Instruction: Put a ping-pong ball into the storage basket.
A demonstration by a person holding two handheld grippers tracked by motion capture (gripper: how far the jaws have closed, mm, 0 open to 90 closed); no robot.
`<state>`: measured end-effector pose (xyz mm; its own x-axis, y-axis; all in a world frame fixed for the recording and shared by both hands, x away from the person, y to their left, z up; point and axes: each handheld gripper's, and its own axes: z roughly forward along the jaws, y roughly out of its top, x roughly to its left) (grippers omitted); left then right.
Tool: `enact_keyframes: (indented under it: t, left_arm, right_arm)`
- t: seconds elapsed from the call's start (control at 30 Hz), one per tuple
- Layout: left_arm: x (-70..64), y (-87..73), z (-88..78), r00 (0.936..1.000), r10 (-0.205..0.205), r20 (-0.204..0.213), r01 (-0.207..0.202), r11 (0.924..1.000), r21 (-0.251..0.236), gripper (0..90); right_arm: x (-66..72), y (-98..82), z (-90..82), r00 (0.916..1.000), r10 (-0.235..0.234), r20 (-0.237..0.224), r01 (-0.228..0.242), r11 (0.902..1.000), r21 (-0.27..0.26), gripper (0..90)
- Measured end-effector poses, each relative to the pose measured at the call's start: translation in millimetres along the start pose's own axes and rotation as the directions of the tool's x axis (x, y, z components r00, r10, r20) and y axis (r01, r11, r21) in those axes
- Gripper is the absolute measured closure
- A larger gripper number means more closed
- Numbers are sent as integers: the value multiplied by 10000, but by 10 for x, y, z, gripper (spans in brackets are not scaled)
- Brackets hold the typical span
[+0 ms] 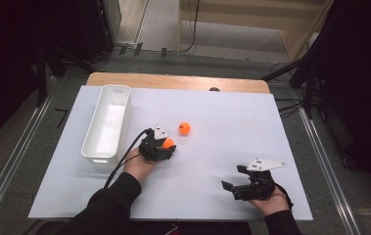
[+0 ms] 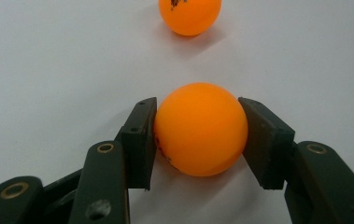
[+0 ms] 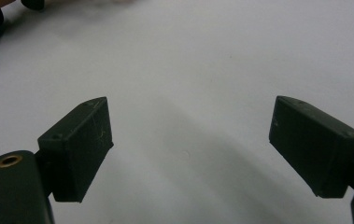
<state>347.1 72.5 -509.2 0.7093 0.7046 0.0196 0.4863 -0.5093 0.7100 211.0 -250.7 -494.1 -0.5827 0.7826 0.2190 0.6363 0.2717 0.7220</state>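
Note:
An orange ball point(image 2: 200, 128) sits on the white table between the two black pads of my left gripper point(image 2: 198, 135), and both pads press on its sides. In the high view that ball point(image 1: 168, 143) shows at the tip of the left gripper point(image 1: 162, 147), near the table's middle. A second orange ball point(image 1: 184, 128) point(image 2: 190, 15) lies loose just beyond it. My right gripper point(image 1: 232, 183) rests low at the front right with its jaws wide apart; the right gripper view shows nothing between its fingers point(image 3: 76, 147).
A long white bin point(image 1: 107, 122) stands to the left of the left gripper, lengthwise toward the far edge. The white table sheet point(image 1: 232, 127) ends at a wooden strip point(image 1: 173, 81) at the back. Black cable trails from the left gripper toward the person's sleeve.

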Motion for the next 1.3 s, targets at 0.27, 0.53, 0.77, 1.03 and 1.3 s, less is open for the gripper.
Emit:
enact_keyframes:
  t: [0.27,0.53,0.77,1.03,1.3]
  left_arm:
    - [2,2,-2,10000,30,3,-30,10000,16,503]
    - [8,9,-10,10000,-2,78,2,10000,77,505]
    - [-9,27,-24,9998,30,190,-32,9999,132,504]
    - [-8,56,-73,9995,-54,303,53,10000,27,503]
    - [-30,90,-120,9989,31,471,-33,10000,44,503]
  right_arm:
    - [-1,0,3,10000,1,10,-1,10000,5,119]
    - [-6,1,1,10000,-13,25,13,10000,-5,119]
    - [-5,1,-1,10000,-14,24,14,10000,-15,119]
    - [-1,1,1,10000,-35,-25,35,10000,-11,119]
    - [-1,2,0,10000,-38,-11,38,10000,-2,119]
